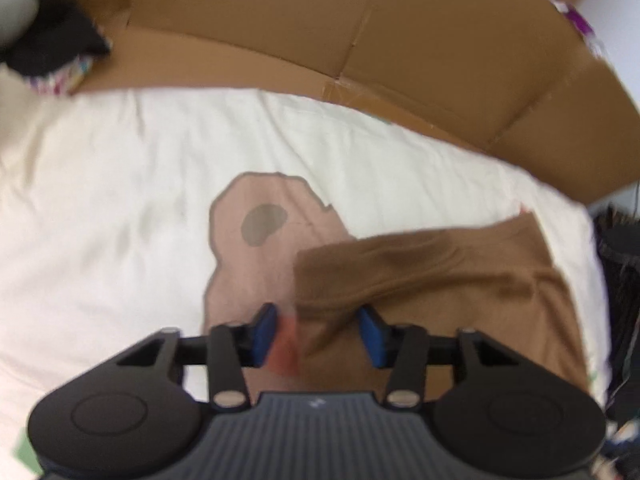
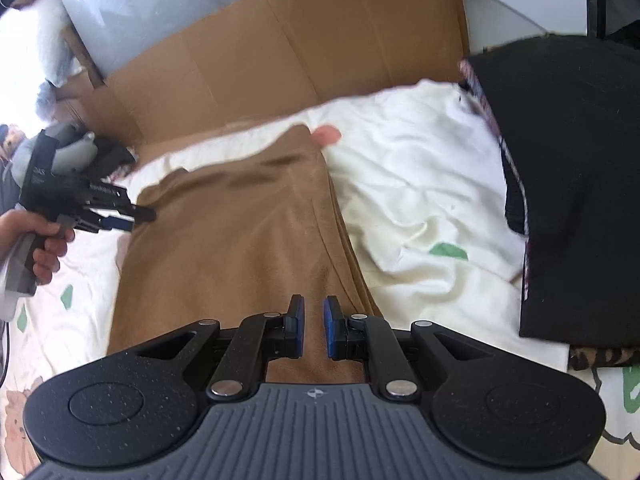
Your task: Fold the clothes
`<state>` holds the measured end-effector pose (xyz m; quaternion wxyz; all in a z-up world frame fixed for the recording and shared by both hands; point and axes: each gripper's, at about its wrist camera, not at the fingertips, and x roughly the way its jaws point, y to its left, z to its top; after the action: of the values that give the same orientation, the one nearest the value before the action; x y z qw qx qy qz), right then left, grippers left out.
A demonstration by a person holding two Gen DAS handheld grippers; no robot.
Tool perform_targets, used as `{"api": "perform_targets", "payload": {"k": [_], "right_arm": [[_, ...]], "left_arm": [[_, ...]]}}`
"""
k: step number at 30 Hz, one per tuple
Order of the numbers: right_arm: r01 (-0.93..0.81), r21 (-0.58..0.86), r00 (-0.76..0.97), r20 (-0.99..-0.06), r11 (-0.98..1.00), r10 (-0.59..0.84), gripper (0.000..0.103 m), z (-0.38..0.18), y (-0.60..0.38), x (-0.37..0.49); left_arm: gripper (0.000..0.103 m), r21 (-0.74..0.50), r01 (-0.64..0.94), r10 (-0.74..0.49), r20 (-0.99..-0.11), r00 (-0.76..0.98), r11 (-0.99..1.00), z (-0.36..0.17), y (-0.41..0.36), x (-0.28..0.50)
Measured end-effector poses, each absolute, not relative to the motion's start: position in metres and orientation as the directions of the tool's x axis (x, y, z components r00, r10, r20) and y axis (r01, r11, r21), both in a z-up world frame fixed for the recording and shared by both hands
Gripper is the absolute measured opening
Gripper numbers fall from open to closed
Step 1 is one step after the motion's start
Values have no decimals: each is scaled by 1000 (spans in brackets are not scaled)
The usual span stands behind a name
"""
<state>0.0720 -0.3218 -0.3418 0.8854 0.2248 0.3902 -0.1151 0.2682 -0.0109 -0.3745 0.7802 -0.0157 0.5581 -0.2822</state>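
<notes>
Brown soft cloth garment (image 2: 236, 240) lies spread in a long strip on the white bed sheet with cartoon bear prints (image 2: 420, 184), right under and ahead of both my jaws. It looks doubled over along its length, since stacked edges show on the side to the right of my right jaws.

My left gripper (image 1: 318, 334) has its jaws wide apart, with a bunched end of the brown cloth sitting between the blue pads (image 1: 370, 338). They are not squeezing it. My right gripper (image 2: 314, 328) has its jaws nearly together with a small gap, and only flat cloth shows below that gap. I see nothing pinched there.

A black folded cloth (image 2: 568, 184) lies well off to the right of my right jaws. Brown cardboard (image 2: 320, 52) stands past the far end.

I think I am either about to pinch the end for another fold, or I just let go after one. I cannot tell which.
</notes>
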Motion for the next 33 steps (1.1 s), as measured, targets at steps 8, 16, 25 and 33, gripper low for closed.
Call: {"api": "perform_targets", "payload": {"k": [8, 16, 25, 33], "right_arm": [[378, 254, 605, -796, 890, -30, 12, -352, -326, 76], [381, 220, 596, -801, 898, -56, 12, -341, -327, 76], [198, 144, 605, -796, 970, -6, 12, -319, -322, 94], [171, 114, 625, -780, 979, -18, 12, -325, -324, 125]], "left_arm": [[28, -387, 437, -527, -808, 265, 812, -367, -11, 281], [25, -397, 387, -527, -783, 330, 832, -344, 12, 285], [44, -318, 488, -474, -848, 238, 813, -339, 47, 216], [48, -395, 446, -510, -843, 172, 803, -354, 67, 173]]}}
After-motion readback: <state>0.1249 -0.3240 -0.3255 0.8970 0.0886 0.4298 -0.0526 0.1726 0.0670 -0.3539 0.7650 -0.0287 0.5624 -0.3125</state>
